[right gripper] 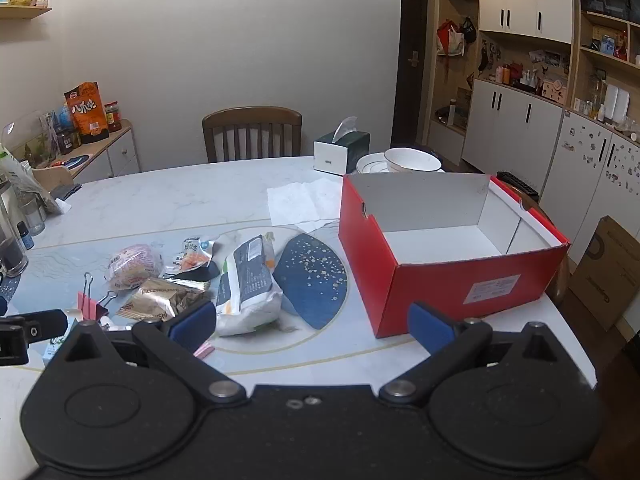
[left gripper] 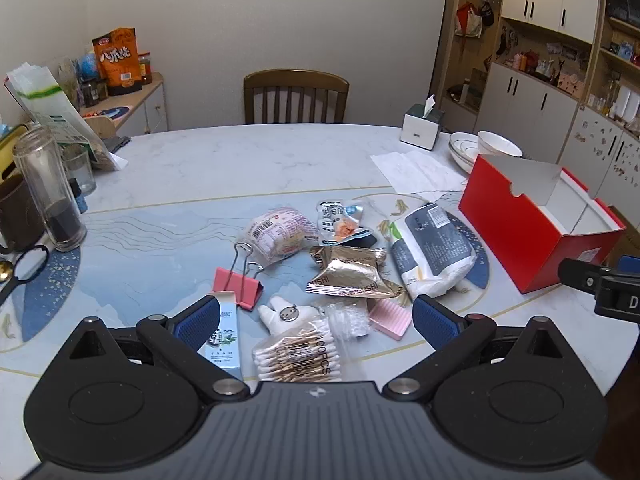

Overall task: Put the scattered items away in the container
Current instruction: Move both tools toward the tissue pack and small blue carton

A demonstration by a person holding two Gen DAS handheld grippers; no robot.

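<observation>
Red box [right gripper: 448,276] just ahead of the right gripper [right gripper: 312,322], open top up, bare inside, ready for loading. Scattered packets, cotton swabs [left gripper: 296,360], pink binder clip [left gripper: 240,286] heaped straight ahead of the left gripper [left gripper: 316,320]. Both jaws spread wide, holding nothing.

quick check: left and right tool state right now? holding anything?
Left tool: open, holding nothing, above the clutter.
Right tool: open, holding nothing, in front of the red box.
</observation>
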